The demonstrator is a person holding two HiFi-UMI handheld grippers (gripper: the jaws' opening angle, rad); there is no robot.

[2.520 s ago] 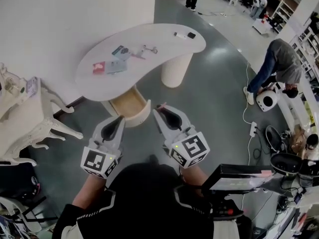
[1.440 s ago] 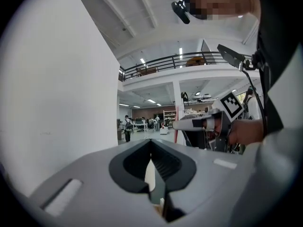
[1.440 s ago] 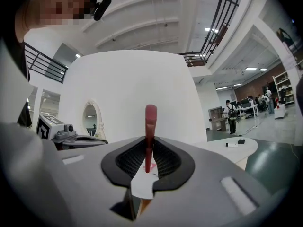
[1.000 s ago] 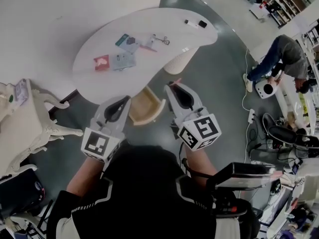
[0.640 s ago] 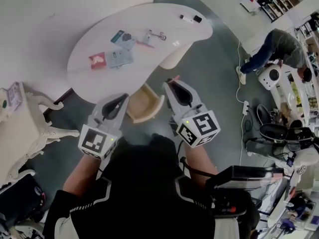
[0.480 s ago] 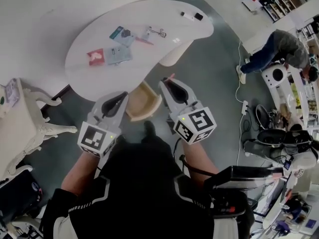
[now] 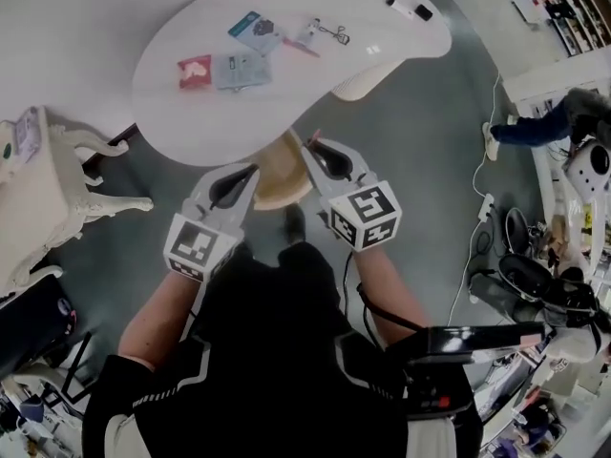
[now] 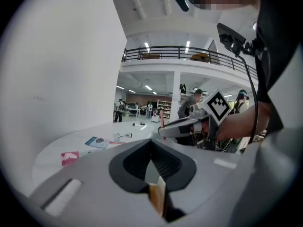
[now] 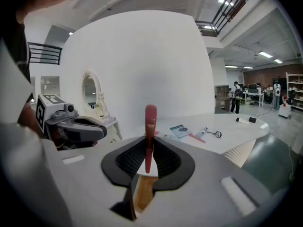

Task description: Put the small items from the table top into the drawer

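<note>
When viewed from the head camera: right gripper (image 7: 313, 143) at the near edge of the white curved table (image 7: 191, 127), over the open wooden drawer (image 7: 277, 170) that sits under that edge. Clamped on a slim red stick (image 9: 150, 119), held upright between the pads and poking past the jaw tips; checked in the right gripper view. Just beside it, on the drawer's left: left gripper (image 7: 250, 173), jaws together, nothing between them. Same reading in the left gripper view, with only tabletop and drawer wood showing through the pad hollow. Both sets of tips pointing toward the table, the two grippers not touching. Lying on the tabletop, all well apart from the grippers: red packet (image 7: 194, 70) just beside a grey card packet (image 7: 239, 68); blue card (image 7: 256, 27) farther back; small metal tool (image 7: 332, 33) with looped handles next to a pink strip (image 7: 298, 48); white marker (image 7: 399, 5) and small black item (image 7: 422, 13) at the far right end. Drawer interior largely hidden by the grippers; contents not discernible. Off on the floor to the right, well away from the table: a person (image 7: 549, 127) bent over.
</note>
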